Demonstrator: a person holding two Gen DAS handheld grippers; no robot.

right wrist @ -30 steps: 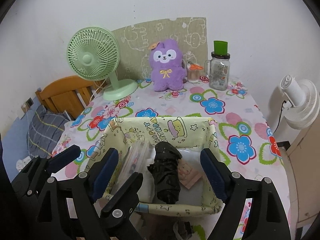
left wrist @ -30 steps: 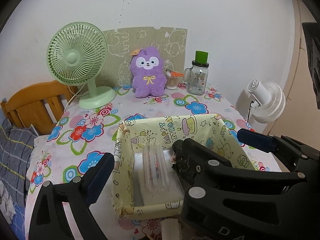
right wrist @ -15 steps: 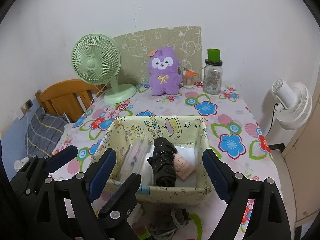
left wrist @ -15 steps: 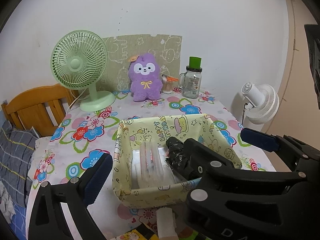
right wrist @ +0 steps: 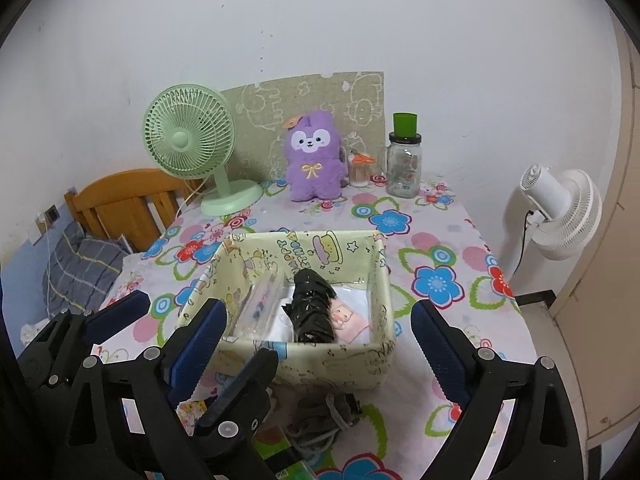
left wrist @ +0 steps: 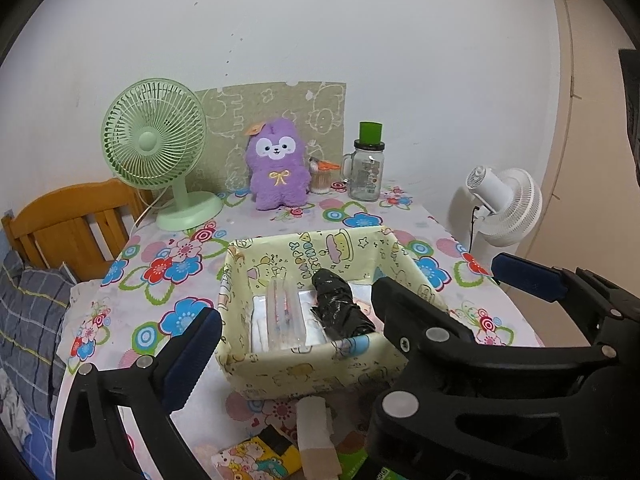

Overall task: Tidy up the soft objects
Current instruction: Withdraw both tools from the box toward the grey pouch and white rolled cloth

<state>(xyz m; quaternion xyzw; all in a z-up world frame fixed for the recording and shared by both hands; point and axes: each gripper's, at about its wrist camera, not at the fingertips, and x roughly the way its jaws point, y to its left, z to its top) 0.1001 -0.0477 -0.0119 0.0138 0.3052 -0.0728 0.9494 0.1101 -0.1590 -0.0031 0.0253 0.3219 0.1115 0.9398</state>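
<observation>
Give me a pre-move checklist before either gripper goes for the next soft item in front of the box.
1. Left gripper open and holding nothing: ok.
2. Right gripper open and holding nothing: ok.
3. Black bundle lying fully inside the yellow fabric box: ok.
4. Room left in the box: ok, a bare patch shows at its right beside the small pink packet.
5. Grey corded item on the table in front of the box, apart from both grippers: ok.
6. Whether the left gripper's finger overlaps that item's approach path: cannot tell.
</observation>
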